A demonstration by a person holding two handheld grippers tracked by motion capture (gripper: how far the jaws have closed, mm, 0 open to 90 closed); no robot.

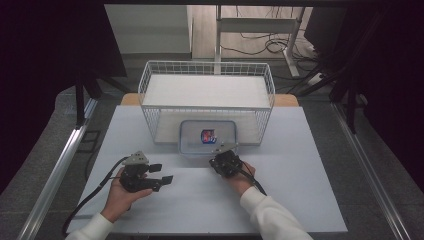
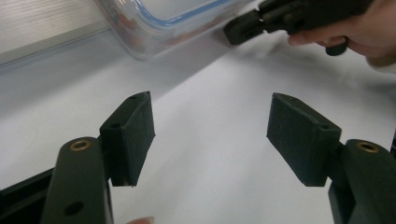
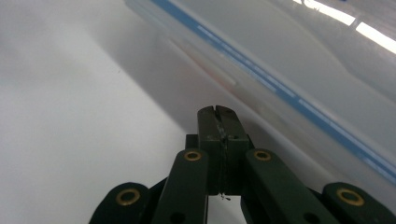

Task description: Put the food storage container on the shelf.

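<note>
A clear plastic container (image 1: 186,146) with a blue-sealed lid lies on the white table, and a small red and blue item (image 1: 208,135) shows through the lid. My right gripper (image 1: 224,153) sits at the container's front right edge. In the right gripper view its jaws (image 3: 218,113) are pressed flat together with nothing between them, just short of the container wall (image 3: 280,79). My left gripper (image 1: 161,173) rests left of centre, apart from the container. Its jaws (image 2: 210,135) stand wide over bare table. Beyond them lie the container (image 2: 154,28) and the right gripper (image 2: 243,29).
A white wire basket (image 1: 207,100) stands right behind the container, with a white board laid across its top. The table (image 1: 300,190) is a white sheet with its edges close at left, right and front. Dark floor and cables lie beyond.
</note>
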